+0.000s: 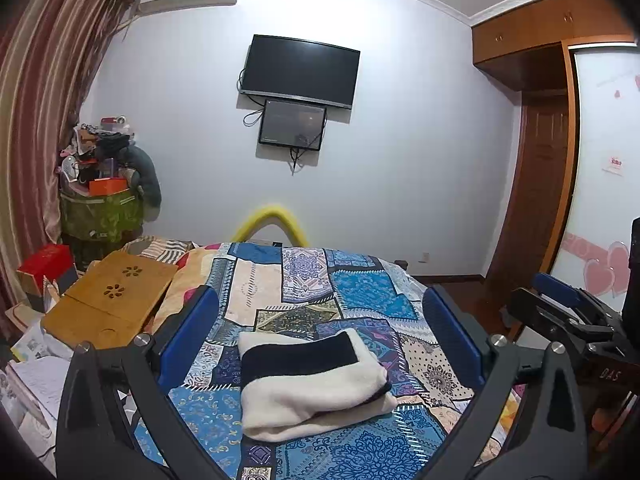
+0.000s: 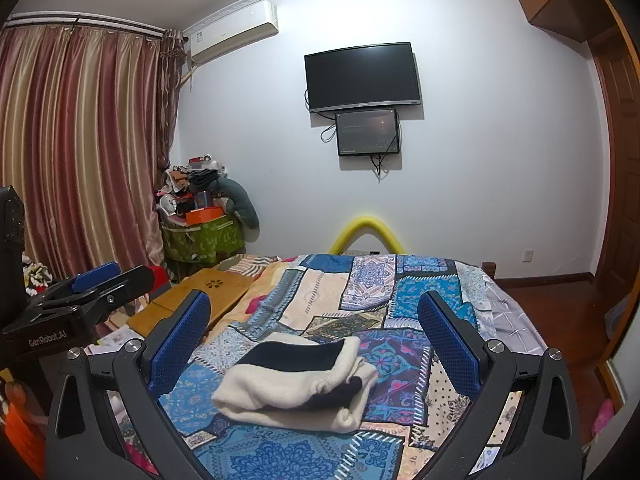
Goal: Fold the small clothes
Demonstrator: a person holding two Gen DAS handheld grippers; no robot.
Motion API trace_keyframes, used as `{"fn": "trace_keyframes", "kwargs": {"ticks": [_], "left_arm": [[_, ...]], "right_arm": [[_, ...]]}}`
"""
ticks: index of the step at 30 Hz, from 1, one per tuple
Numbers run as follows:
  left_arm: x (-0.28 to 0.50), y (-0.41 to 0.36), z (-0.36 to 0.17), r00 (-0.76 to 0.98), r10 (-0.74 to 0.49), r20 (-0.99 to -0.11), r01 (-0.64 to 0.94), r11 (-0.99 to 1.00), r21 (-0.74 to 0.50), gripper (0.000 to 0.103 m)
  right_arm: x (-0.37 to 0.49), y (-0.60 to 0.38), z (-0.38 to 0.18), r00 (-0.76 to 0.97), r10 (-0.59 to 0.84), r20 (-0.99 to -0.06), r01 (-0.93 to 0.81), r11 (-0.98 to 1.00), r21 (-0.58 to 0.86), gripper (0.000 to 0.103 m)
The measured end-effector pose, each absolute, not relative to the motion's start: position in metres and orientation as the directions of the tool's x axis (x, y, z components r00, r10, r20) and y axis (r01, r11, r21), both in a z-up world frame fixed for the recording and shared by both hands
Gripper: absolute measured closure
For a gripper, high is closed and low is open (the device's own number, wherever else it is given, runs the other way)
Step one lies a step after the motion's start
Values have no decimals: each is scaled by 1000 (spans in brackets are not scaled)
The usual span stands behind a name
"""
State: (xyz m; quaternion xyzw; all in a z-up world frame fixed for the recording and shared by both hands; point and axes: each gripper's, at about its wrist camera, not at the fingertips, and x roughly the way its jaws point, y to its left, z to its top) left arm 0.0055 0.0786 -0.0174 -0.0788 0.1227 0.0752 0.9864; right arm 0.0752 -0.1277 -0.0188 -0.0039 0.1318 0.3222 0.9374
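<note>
Cream-and-navy folded garment (image 1: 316, 384) lies on the patchwork bedspread (image 1: 360, 292), just ahead of and between the spread blue pads of the left gripper (image 1: 320, 340). Right gripper (image 2: 314, 340), beside it, is likewise wide open and holds nothing.

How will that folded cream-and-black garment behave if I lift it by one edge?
The garment looks soft and thick, so probably floppy and light. Its stacked layers sit loose, so the fold would likely open; it shouldn't roll.
</note>
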Motion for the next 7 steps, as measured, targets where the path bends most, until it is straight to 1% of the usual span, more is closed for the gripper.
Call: {"fn": "trace_keyframes", "kwargs": {"ticks": [7], "left_arm": [[6, 78, -17, 957, 129, -260, -166, 978, -124, 0]], "right_arm": [[75, -128, -18, 756, 605, -252, -606, 791, 83, 0]]}}
